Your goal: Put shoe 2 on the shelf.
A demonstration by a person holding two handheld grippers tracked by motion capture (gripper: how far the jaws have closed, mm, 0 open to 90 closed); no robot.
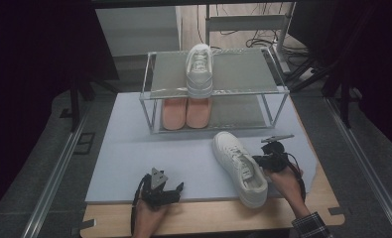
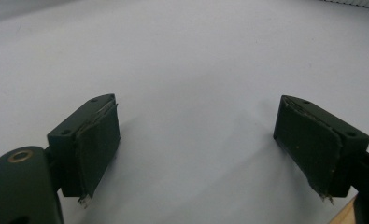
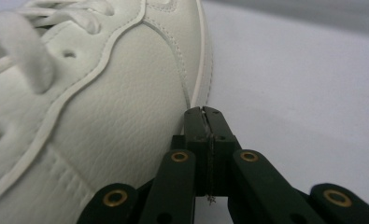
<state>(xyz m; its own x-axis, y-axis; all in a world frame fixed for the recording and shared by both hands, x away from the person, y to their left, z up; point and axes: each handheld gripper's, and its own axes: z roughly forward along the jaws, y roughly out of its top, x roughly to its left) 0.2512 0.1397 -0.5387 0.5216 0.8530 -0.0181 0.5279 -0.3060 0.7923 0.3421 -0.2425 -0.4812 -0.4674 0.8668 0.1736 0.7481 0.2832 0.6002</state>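
Observation:
A white sneaker point(image 1: 239, 167) lies on the pale mat point(image 1: 134, 148), toe toward the rack. My right gripper point(image 1: 258, 160) is at the sneaker's right side, near its heel half. In the right gripper view the jaws of that gripper point(image 3: 204, 112) are shut with nothing between them, and their tips sit against the sneaker point(image 3: 102, 107) at its sole edge. My left gripper point(image 1: 176, 190) rests low near the mat's front edge, left of the sneaker. Its jaws stand wide open over the bare mat point(image 2: 196, 70), so this left gripper point(image 2: 196, 144) holds nothing.
A metal two-shelf rack point(image 1: 151, 94) stands at the back of the mat. A second white sneaker point(image 1: 199, 69) sits on its top shelf, and a pair of salmon-pink shoes point(image 1: 186, 113) on the lower one. The wooden table edge point(image 1: 223, 218) runs along the front.

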